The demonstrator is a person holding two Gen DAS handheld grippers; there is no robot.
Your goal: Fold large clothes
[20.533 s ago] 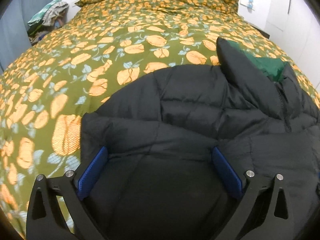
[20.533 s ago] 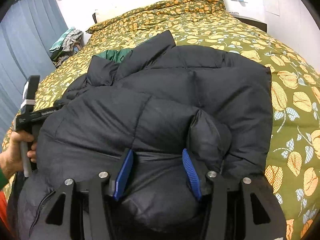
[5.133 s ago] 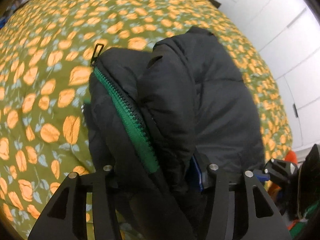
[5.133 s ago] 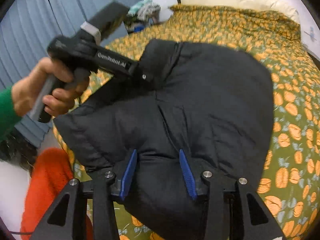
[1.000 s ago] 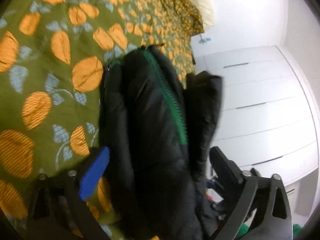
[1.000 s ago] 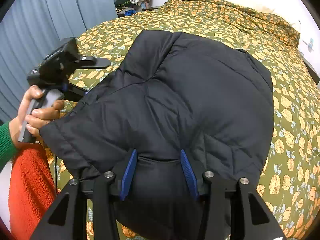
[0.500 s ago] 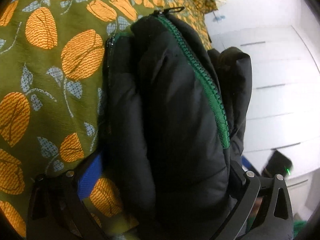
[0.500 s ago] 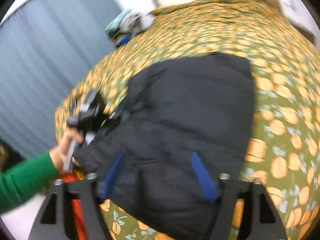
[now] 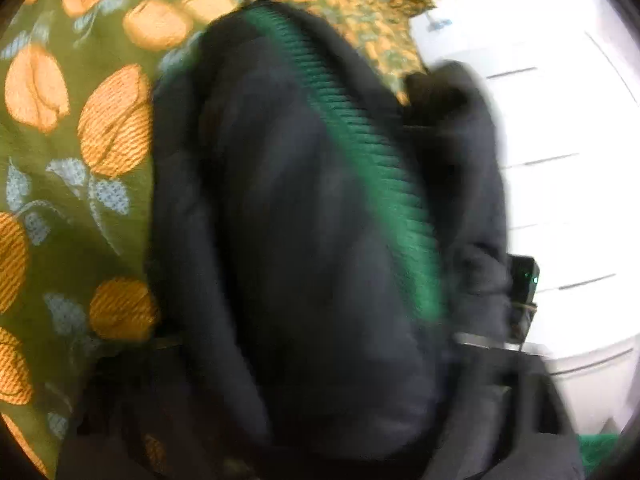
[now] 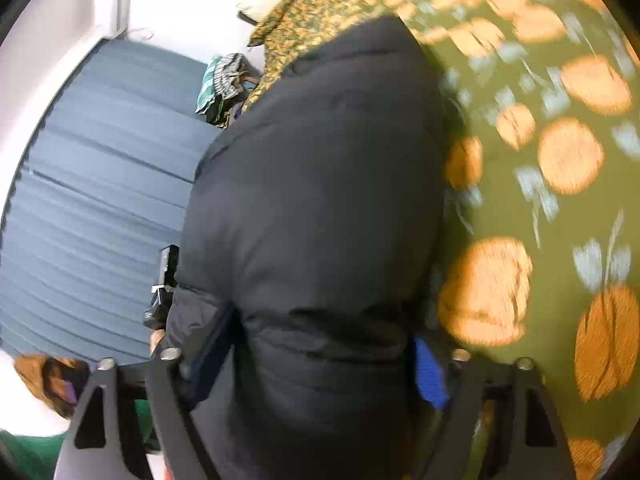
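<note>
Black quilted fabric fills both views: the puffer jacket [image 9: 288, 240] is bunched into a thick bundle at the edge of the bed, resting on the olive bedspread [image 9: 72, 184] printed with orange fruit and pale leaves. In the left wrist view a green zipper [image 9: 372, 160] runs diagonally over the top of the bundle, with its metal pull standing up at the far end. The left gripper [image 9: 304, 408] is almost wholly buried under the jacket and the frame is blurred; whether its fingers are apart or clamped cannot be told. White cabinet doors [image 9: 560, 152] stand beyond the jacket. In the right wrist view the right gripper [image 10: 320, 356] has its blue pads [image 10: 429, 372] set wide apart, one on each side of a fold of the jacket [image 10: 320, 200], bracketing it loosely. A blue-grey curtain [image 10: 92, 184] hangs to the left, with a pile of clothes [image 10: 222, 80] beside the far end of the bedspread [image 10: 560, 152].
</note>
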